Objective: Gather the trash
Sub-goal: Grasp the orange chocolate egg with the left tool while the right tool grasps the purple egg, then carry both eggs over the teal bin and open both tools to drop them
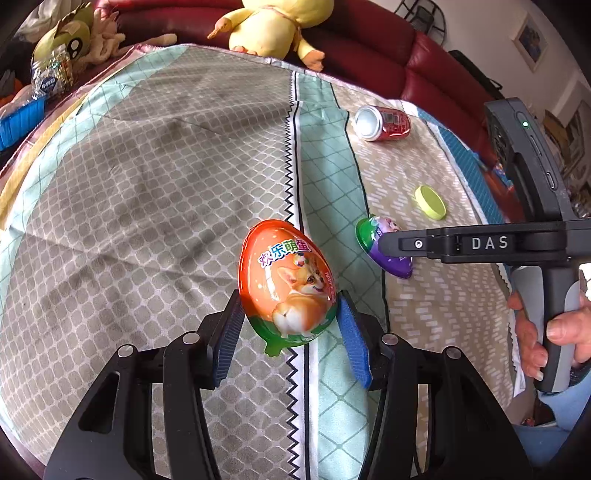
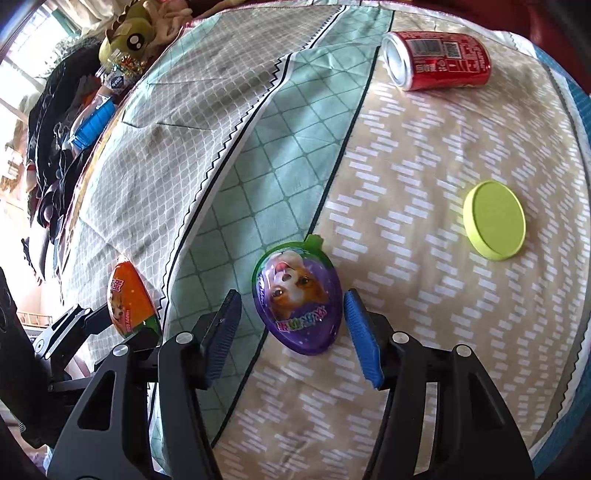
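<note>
The left hand-held gripper [image 1: 291,334] has its blue pads pressed against both sides of an orange egg-shaped toy capsule [image 1: 288,282], the one printed with a corgi, and holds it with its pointed end away from the camera, above the patterned cloth [image 1: 147,184] that covers the surface. Just to its right, the right hand-held gripper [image 2: 291,332] straddles a purple egg capsule [image 2: 297,301] with a green rim, which lies on the cloth where the mint-checked stripe meets the beige one. Its jaws stand at a middling width, with a narrow gap showing on either side of the purple egg, so the pads do not seem to press it. In the left wrist view a person's hand [image 1: 546,332] grips the handle of that right tool. Farther back on the beige part, a red drink can [image 2: 437,61] lies on its side with its open end toward the stripes, and a lime-green round lid [image 2: 495,219] lies flat, well apart from the can. Beyond the cloth's far edge a yellow plush duck [image 1: 273,27] sits against a dark red sofa [image 1: 388,48].
</note>
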A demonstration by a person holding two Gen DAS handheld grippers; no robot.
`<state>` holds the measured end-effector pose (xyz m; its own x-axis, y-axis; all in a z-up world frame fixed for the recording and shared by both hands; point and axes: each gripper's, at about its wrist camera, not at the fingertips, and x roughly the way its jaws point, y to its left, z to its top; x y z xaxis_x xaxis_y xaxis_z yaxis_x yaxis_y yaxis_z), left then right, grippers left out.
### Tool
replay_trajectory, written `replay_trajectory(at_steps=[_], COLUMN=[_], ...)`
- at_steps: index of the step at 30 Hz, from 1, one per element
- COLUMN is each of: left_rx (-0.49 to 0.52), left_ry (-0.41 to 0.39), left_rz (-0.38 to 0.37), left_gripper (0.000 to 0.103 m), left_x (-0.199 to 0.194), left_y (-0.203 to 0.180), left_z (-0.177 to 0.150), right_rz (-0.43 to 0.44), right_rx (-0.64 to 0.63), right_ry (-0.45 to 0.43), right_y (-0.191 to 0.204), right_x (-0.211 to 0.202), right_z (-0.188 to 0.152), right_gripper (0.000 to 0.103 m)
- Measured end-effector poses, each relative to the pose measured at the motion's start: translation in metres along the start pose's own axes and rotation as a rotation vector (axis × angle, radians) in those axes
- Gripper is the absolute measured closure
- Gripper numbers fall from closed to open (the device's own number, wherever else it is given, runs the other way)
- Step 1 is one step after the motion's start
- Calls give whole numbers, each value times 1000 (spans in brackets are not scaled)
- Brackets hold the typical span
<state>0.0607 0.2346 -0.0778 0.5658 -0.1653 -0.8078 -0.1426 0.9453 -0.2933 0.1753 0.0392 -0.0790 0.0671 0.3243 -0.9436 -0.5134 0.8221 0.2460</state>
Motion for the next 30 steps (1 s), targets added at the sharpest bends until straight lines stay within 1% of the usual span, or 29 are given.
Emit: replay_trajectory(at_steps=[2,4,5,7,10,13,21,30], left_rx=[-4,-9,-9,-6,16,48,177,326], left_ry=[1,3,4,6,10,9,10,38], left_rz=[1,-1,-1,-5,-13,-27,-83,-156], left_gripper=[51,51,51,51,51,51,51,51], left_x=[1,2,2,3,6,7,15,31], left_y=[1,0,-1,-4,-16,-34,-104,-193], left_z=[0,0,0,1,4,7,15,13], right_rz=[-19,-44,-60,-39,-34,-39,-55,-70], right_rx=[-17,-33,-44,-27,3,42,152,273], right_ry=[2,-1,-18,-17,-38,-77,-163,-265], right_y=[4,4,4,0,-16,-36,-96,-161], right_x=[5,9,8,4,-10,-32,-83,-136], right_z=[3,2,1,-3,-12,-22,-53,-100], right_gripper=[47,57,56,57,57,56,56,56])
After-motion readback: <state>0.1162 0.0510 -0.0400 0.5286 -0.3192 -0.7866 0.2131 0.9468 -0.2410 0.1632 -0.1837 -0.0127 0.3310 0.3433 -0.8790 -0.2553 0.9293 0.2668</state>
